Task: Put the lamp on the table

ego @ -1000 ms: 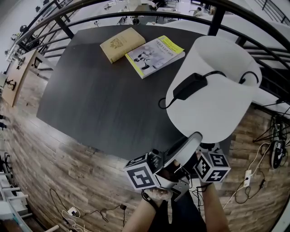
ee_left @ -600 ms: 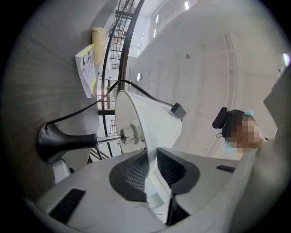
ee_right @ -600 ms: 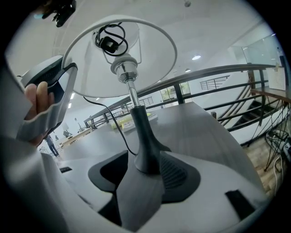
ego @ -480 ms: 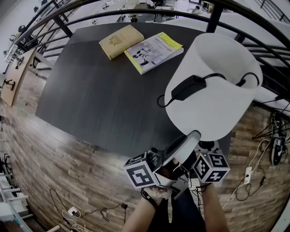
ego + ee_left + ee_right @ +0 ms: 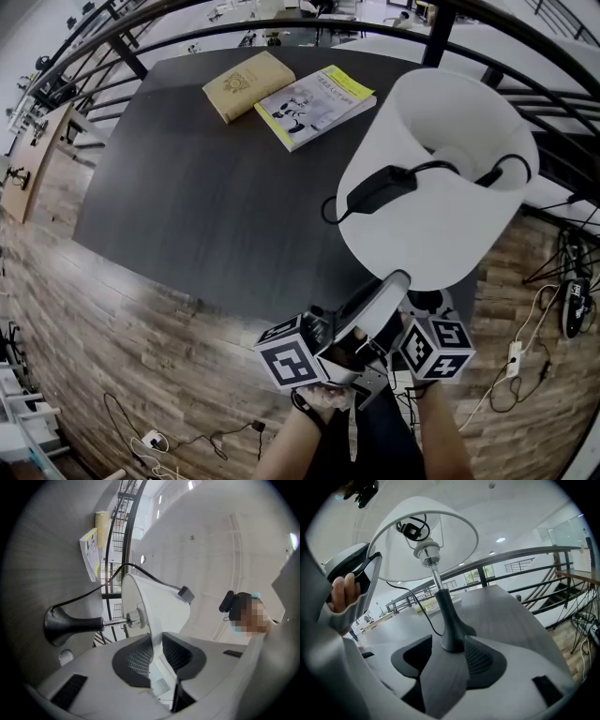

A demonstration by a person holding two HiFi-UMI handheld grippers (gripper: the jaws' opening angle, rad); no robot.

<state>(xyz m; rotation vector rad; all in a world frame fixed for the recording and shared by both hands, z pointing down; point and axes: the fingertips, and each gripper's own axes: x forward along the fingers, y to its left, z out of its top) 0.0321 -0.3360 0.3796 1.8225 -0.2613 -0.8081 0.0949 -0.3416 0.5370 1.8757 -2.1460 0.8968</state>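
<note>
The lamp has a white shade [image 5: 441, 216] and a dark flared base [image 5: 452, 637] with a black cord and inline switch [image 5: 380, 187]. It stands at the near right corner of the dark table [image 5: 206, 206]. My left gripper [image 5: 398, 286] is shut on the shade's lower rim, and the thin shade wall [image 5: 154, 606] runs between its pads [image 5: 136, 656]. My right gripper [image 5: 450, 660] is low at the base, open, with the base foot at its fingertips and table showing beside it. In the head view the shade hides the base and the right jaws.
A tan book [image 5: 251, 86] and a yellow-edged magazine [image 5: 317, 105] lie at the table's far side. A black metal railing [image 5: 441, 37] curves behind and to the right of the table. Cables and a power strip [image 5: 514, 367] lie on the wooden floor [image 5: 141, 356].
The lamp and both grippers keep their places. Only the whole view has drifted slightly.
</note>
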